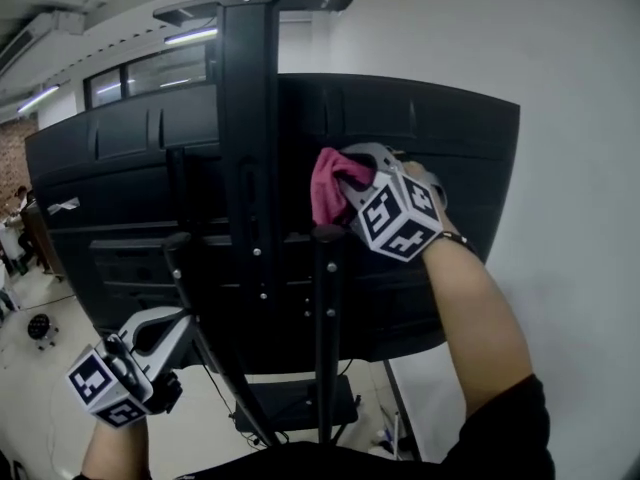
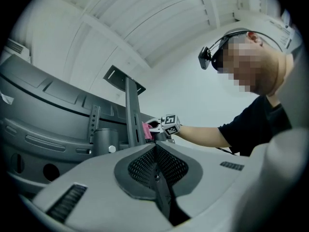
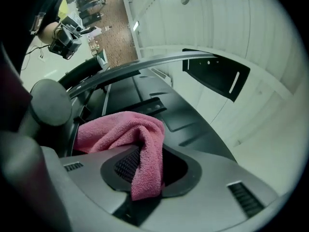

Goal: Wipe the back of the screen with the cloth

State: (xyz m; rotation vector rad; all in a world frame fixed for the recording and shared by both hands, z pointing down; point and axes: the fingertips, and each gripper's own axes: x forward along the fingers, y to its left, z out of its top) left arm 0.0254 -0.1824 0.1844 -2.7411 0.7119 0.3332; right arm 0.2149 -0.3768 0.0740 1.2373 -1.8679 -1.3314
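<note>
The large black screen (image 1: 450,138) shows its back on a black stand. My right gripper (image 1: 352,181) is shut on a pink cloth (image 1: 328,193) and holds it against the upper middle of the screen's back, just right of the stand's post. In the right gripper view the pink cloth (image 3: 130,139) is bunched between the jaws and drapes over the lower one, lying on the screen's back panel (image 3: 188,124). My left gripper (image 1: 150,338) hangs low at the left, below the screen's bottom edge, jaws shut and empty. The left gripper view shows the cloth (image 2: 147,130) far off.
A black vertical post (image 1: 250,148) with a top plate runs up the middle of the screen's back. Two slanted stand legs (image 1: 325,338) meet a base (image 1: 300,403) on the floor. A white wall (image 1: 580,168) stands to the right. An open room lies to the left.
</note>
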